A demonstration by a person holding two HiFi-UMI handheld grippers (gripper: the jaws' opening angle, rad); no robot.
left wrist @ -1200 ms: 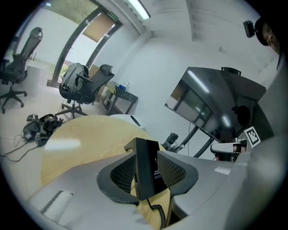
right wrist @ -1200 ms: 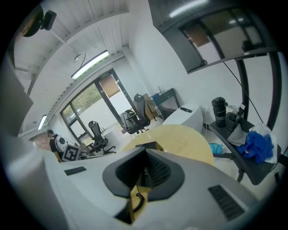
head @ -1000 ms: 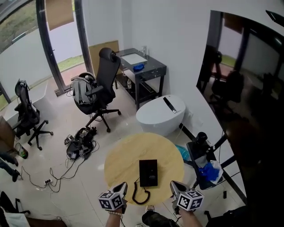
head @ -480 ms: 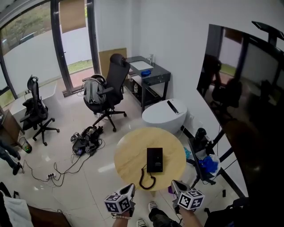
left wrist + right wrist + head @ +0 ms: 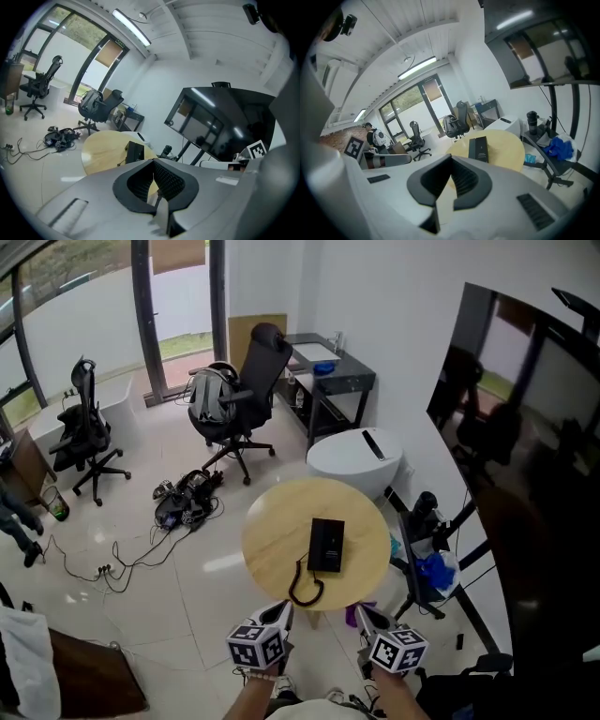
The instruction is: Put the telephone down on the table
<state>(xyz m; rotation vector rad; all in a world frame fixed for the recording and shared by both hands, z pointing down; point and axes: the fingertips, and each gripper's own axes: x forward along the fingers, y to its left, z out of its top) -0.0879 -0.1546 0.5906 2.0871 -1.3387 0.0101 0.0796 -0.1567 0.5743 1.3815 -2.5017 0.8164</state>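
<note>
A black telephone [image 5: 325,545] lies flat on the round wooden table [image 5: 272,540], its coiled cord [image 5: 305,589] looping toward the near edge. My left gripper [image 5: 284,612] and right gripper [image 5: 362,614] hang side by side in front of the table's near edge, clear of it, both shut with nothing between the pads. Past the closed left jaws in the left gripper view [image 5: 153,165] I see the telephone [image 5: 135,151] on the table [image 5: 103,150]. The right gripper view shows its closed jaws [image 5: 451,159], with the telephone [image 5: 478,148] beyond them.
A white rounded pod [image 5: 356,460] and a dark desk [image 5: 337,381] stand behind the table. Office chairs [image 5: 248,395] [image 5: 84,427] and floor cables [image 5: 183,502] are at the left. A stand with a blue cloth [image 5: 427,559] and a large dark screen [image 5: 525,446] are at the right.
Both grippers have drawn back from the table: they were over its near edge, now floor shows between them and it. The telephone stays where it lay.
</note>
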